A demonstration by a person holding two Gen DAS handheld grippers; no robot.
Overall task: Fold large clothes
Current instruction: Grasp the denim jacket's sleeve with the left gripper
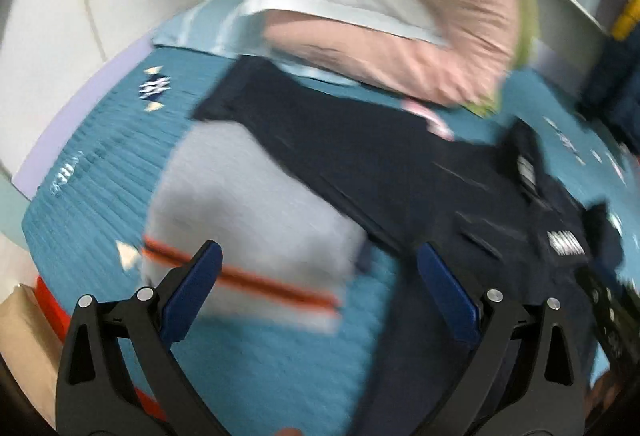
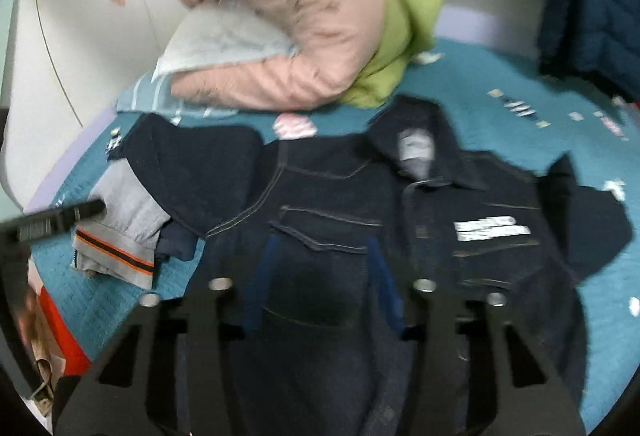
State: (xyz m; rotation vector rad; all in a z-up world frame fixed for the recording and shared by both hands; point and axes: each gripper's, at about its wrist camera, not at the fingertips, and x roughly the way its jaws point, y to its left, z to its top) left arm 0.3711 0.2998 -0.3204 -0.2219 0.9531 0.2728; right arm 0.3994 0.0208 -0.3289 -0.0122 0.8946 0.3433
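On the teal quilted bedspread (image 2: pixel 520 84) a dark denim jacket (image 2: pixel 320 204) lies front up, collar (image 2: pixel 416 156) toward the far side, chest pocket (image 2: pixel 320 232) and white printed patch (image 2: pixel 492 228) showing. Its left sleeve (image 2: pixel 192 164) angles out over a grey garment with an orange stripe (image 2: pixel 120 248). At the far edge sits a rolled pink and green duvet (image 2: pixel 300 20) with a pale pillow (image 2: pixel 224 40) tucked into it.

Right gripper (image 2: pixel 320 248): over the jacket's lower front, blue fingers part way closed, roughly a third of their span; blurred, but no cloth seems pinched between them. Left gripper (image 1: pixel 320 252): jaws spread wide, empty, above the gap between the grey garment and the jacket's left edge. Both views are motion-smeared.

Handling judgement: denim looks heavy for a garment, fairly stiff, and not slippery. It should hold a crease yet drag on the quilt. Seams and doubled hems are the firmest places to pinch; single-layer panels would bunch. Likely holds: left cuff or shoulder seam for the left gripper, hem or front placket for the right. Risk: catching the grey garment along with the sleeve.
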